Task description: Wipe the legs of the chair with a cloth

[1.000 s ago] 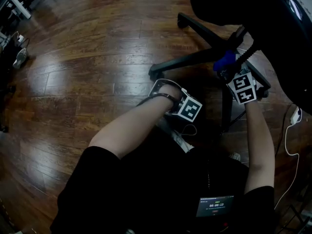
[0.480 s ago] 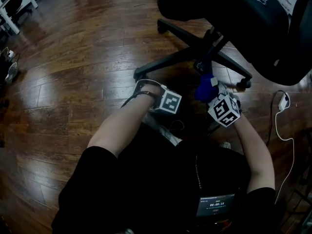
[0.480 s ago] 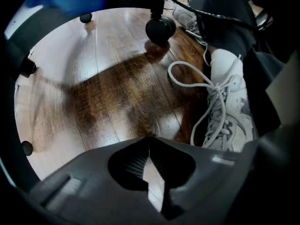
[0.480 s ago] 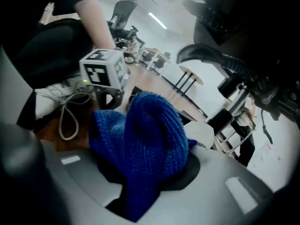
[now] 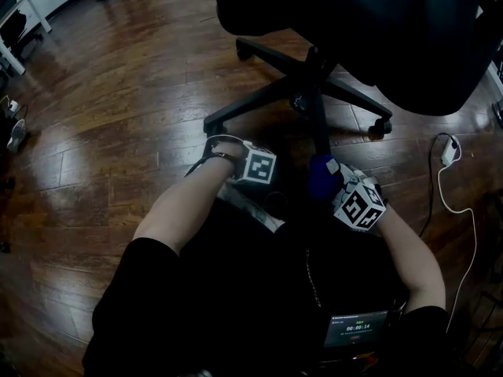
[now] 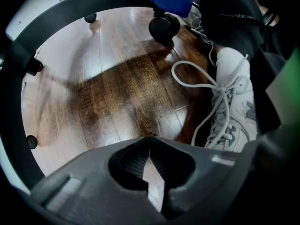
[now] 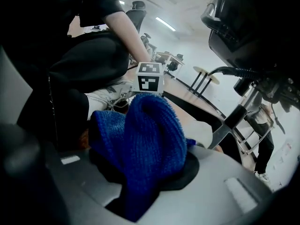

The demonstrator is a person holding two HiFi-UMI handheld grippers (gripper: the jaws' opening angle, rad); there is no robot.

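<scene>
On the right gripper (image 5: 338, 187): clamped tight on the blue cloth (image 7: 146, 137), bunched into a thick wad and bulging well out in front of the jaws. On the left gripper (image 6: 149, 168): pressed fully together on nothing, pointed down at the wooden floor (image 6: 117, 97), just beside a white shoe (image 6: 234, 102) with a loose lace (image 6: 192, 71).

Further out, from the head view: cloth held low, near the end of the nearest chair leg (image 5: 321, 128), apparently not touching it, though hard to tell in the dark.

Probably about to begin a stroke along that leg. Possible troubles from here, as a judgement only:
- Rubbing with hard jaw plastic instead of fabric, if brought in at a wrong angle.
- Pulling the wad out of the grip, if dragged over the caster (image 6: 164, 27) or an edge.
- Rolling the whole chair away under a sideways push, with nothing bracing the base.
- Catching the lace, or the white plug (image 5: 449, 151) and its cable, with a wide swing.
</scene>
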